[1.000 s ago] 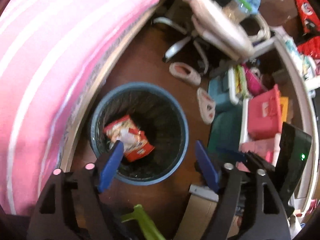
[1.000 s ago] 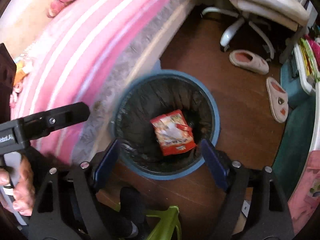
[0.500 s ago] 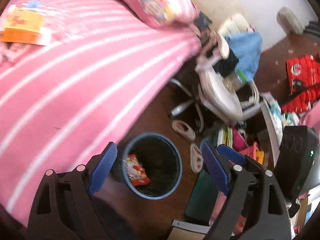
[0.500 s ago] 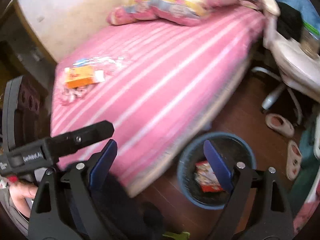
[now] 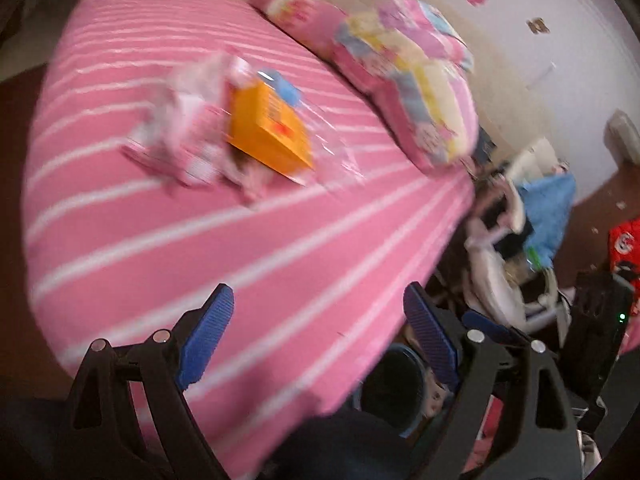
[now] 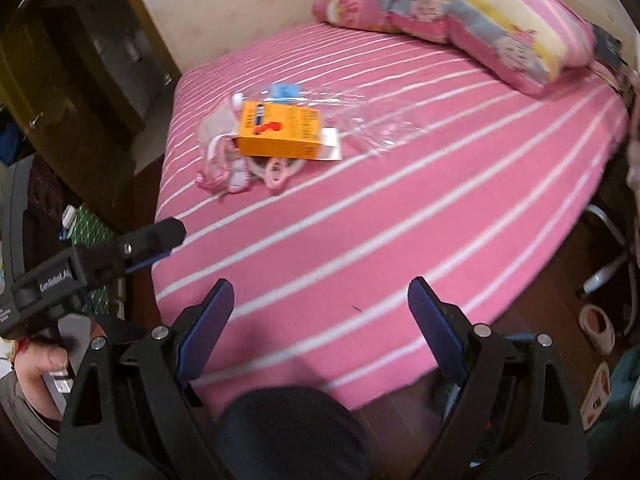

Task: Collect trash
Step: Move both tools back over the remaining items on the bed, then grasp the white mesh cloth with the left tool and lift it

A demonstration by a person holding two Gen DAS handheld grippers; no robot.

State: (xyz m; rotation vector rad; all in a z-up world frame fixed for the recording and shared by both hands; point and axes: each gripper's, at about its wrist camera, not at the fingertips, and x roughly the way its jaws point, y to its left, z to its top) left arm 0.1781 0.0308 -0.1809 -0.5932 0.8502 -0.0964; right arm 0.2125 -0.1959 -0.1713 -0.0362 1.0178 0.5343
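A pink striped bed (image 6: 400,208) fills both views, with patterned pillows (image 6: 500,12) at about one o'clock and a dark wood floor to the right. A second ago both claws hung over the blue bin (image 5: 396,384) with a red snack packet inside; now they have swung up to face the mattress, so that piece looks delivered. The left claw (image 5: 320,344) and right claw (image 6: 316,328) both gape wide and hold nothing. The remaining trash sits at eleven o'clock in the right view: an orange box (image 6: 280,132) resting on pink wrappers (image 6: 224,164), with clear plastic film (image 6: 360,120) beside it. The left view is blurred, so the bin, low at five o'clock, is only partly readable. The litter pile seems the next target.
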